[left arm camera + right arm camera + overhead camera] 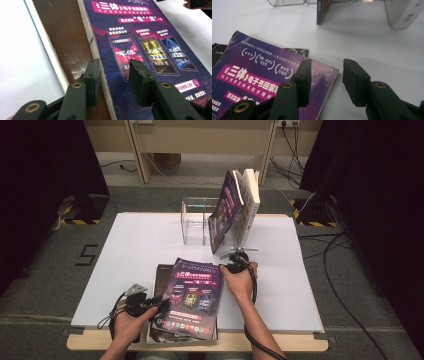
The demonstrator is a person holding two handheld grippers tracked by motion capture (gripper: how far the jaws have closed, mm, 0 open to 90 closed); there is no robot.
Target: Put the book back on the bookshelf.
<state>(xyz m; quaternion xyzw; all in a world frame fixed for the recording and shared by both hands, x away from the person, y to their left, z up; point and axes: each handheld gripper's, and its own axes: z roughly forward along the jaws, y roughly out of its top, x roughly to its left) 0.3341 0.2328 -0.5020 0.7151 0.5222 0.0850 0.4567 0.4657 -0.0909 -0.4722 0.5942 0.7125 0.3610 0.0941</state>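
A purple paperback [192, 295] [150, 50] [262, 82] lies flat on a dark brown book [162, 275] [67, 37] at the table's front. My left gripper [162, 304] [112, 67] is at the paperback's near left edge. Its jaws straddle that edge, one over the brown cover and one over the purple cover, and stand apart without pressing. My right gripper [225, 267] [325, 67] hangs open just above the paperback's far right corner. One of its jaws is over the cover and the other over the white table.
At the back stands a clear acrylic holder [195, 220] with two books [235, 205] leaning against it, their lower ends [322, 12] in the right gripper view. White sheet [140, 240] covers the table. The wooden front edge [280, 342] runs near my forearms.
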